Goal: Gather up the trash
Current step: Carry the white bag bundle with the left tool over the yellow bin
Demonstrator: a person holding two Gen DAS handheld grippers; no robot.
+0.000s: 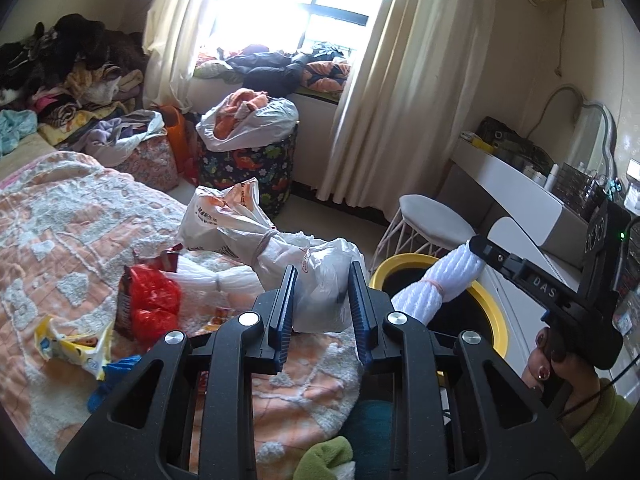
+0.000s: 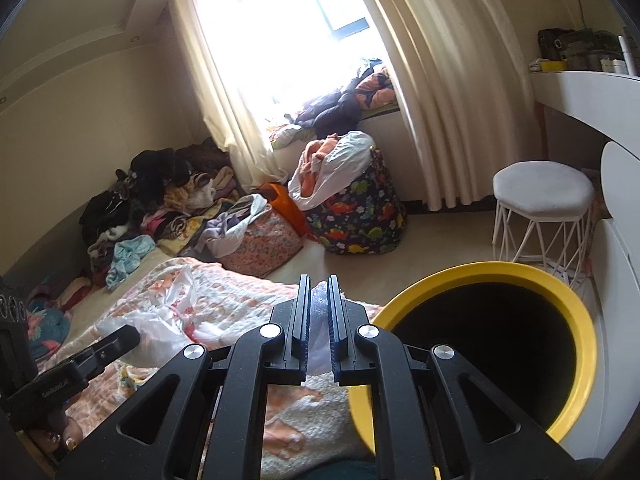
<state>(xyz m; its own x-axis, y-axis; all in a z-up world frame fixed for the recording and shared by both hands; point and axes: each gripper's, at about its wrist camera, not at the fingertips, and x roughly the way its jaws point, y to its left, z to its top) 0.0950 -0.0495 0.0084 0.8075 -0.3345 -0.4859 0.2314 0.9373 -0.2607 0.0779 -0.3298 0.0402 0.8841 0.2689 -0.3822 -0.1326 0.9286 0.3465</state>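
Observation:
A yellow-rimmed bin (image 1: pixel 496 316) with a dark inside stands beside the bed; it also shows in the right wrist view (image 2: pixel 576 312). My right gripper (image 2: pixel 319 320) is shut on a white plastic bundle (image 1: pixel 432 284) and holds it over the bin's mouth; the bundle shows between the fingers in the right wrist view (image 2: pixel 319 304). My left gripper (image 1: pixel 322 312) is open and empty above the bed, just before a white plastic bag (image 1: pixel 320 276). More trash lies on the bed: a red wrapper (image 1: pixel 154 304), a yellow wrapper (image 1: pixel 76 348) and another printed white bag (image 1: pixel 224 216).
The bed has an orange and white blanket (image 1: pixel 60 220). A white stool (image 2: pixel 544 196) stands by a white vanity (image 1: pixel 516 184). A dinosaur-print hamper (image 1: pixel 248 168), a floral bag (image 2: pixel 264 240) and piles of clothes (image 1: pixel 68 72) sit near the window.

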